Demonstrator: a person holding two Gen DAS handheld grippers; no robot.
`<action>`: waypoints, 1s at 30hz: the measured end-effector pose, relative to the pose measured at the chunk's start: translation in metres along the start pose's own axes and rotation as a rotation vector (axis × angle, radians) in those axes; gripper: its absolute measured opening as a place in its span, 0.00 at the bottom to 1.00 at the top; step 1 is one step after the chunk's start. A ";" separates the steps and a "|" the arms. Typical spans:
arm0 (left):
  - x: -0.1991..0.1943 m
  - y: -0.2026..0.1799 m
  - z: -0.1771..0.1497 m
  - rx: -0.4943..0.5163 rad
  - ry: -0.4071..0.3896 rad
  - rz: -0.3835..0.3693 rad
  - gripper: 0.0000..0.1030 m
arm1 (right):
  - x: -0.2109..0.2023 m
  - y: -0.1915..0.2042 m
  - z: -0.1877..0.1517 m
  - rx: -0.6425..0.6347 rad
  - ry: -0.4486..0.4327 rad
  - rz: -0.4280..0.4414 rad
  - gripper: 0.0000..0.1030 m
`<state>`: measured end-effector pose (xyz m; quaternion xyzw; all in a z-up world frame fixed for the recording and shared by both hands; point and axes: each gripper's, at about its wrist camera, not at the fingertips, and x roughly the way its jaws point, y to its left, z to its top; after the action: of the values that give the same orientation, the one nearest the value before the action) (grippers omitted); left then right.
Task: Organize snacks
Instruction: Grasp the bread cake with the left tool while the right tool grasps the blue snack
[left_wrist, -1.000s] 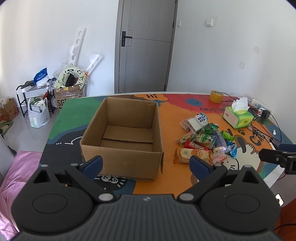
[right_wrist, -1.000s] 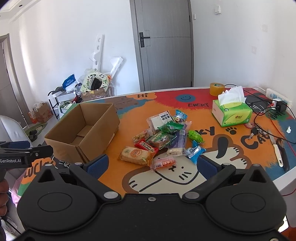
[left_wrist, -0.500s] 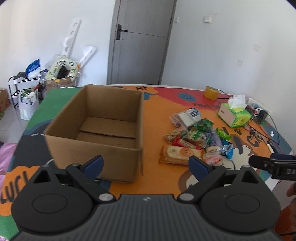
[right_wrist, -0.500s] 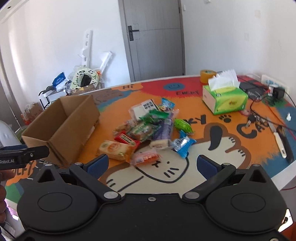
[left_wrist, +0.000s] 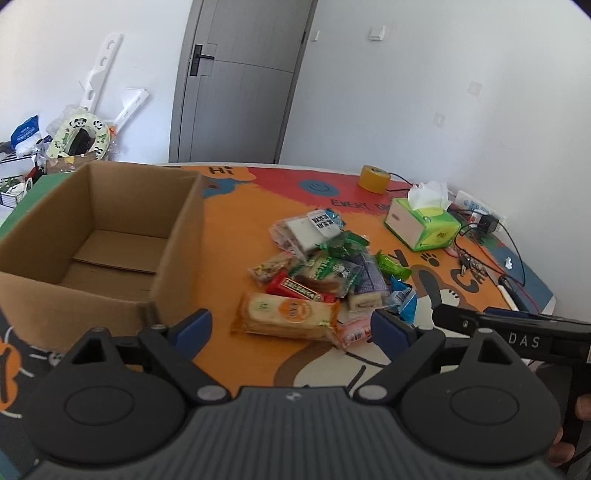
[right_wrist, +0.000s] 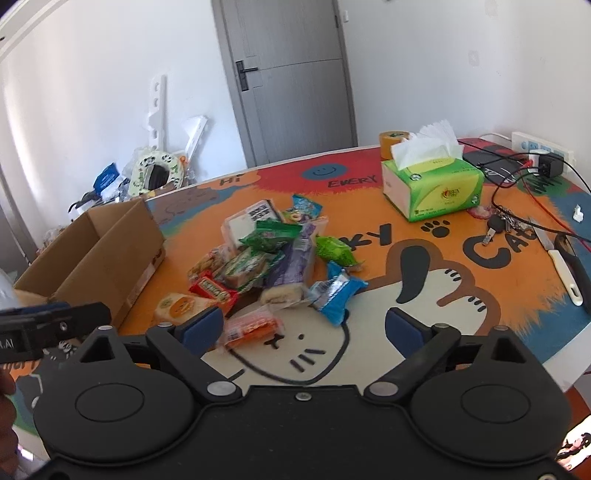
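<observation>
A pile of wrapped snacks (left_wrist: 325, 273) lies on the colourful table mat; it also shows in the right wrist view (right_wrist: 273, 258). An orange cracker pack (left_wrist: 286, 312) lies nearest my left gripper (left_wrist: 291, 328), which is open and empty just in front of it. An open, empty cardboard box (left_wrist: 99, 236) stands to the left; it also shows in the right wrist view (right_wrist: 96, 251). My right gripper (right_wrist: 304, 326) is open and empty, near an orange-red sausage pack (right_wrist: 253, 328) and a blue packet (right_wrist: 336, 291).
A green tissue box (right_wrist: 430, 184), a yellow tape roll (left_wrist: 373, 178), keys (right_wrist: 498, 225), cables, a charger (right_wrist: 550, 164) and a white-handled knife (right_wrist: 563, 266) lie at the right. The table's front edge is close below both grippers. Clutter stands by the far wall (left_wrist: 77, 133).
Both grippers have moved in toward the snack pile, which looks larger and closer. The left gripper swung right, away from the box. Both stay open.
</observation>
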<state>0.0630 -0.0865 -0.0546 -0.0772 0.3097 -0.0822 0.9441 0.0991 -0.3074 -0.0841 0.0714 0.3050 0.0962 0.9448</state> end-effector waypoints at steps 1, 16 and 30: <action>0.005 -0.002 0.000 0.003 0.001 0.001 0.90 | 0.003 -0.003 0.000 0.007 0.001 0.000 0.89; 0.069 -0.011 0.003 0.015 0.067 0.055 0.90 | 0.040 -0.030 -0.003 0.073 0.022 0.002 0.69; 0.106 -0.012 -0.003 0.054 0.113 0.100 0.91 | 0.075 -0.042 0.002 0.128 0.043 -0.009 0.59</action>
<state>0.1447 -0.1200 -0.1152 -0.0314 0.3635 -0.0474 0.9299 0.1660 -0.3310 -0.1331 0.1282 0.3310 0.0736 0.9320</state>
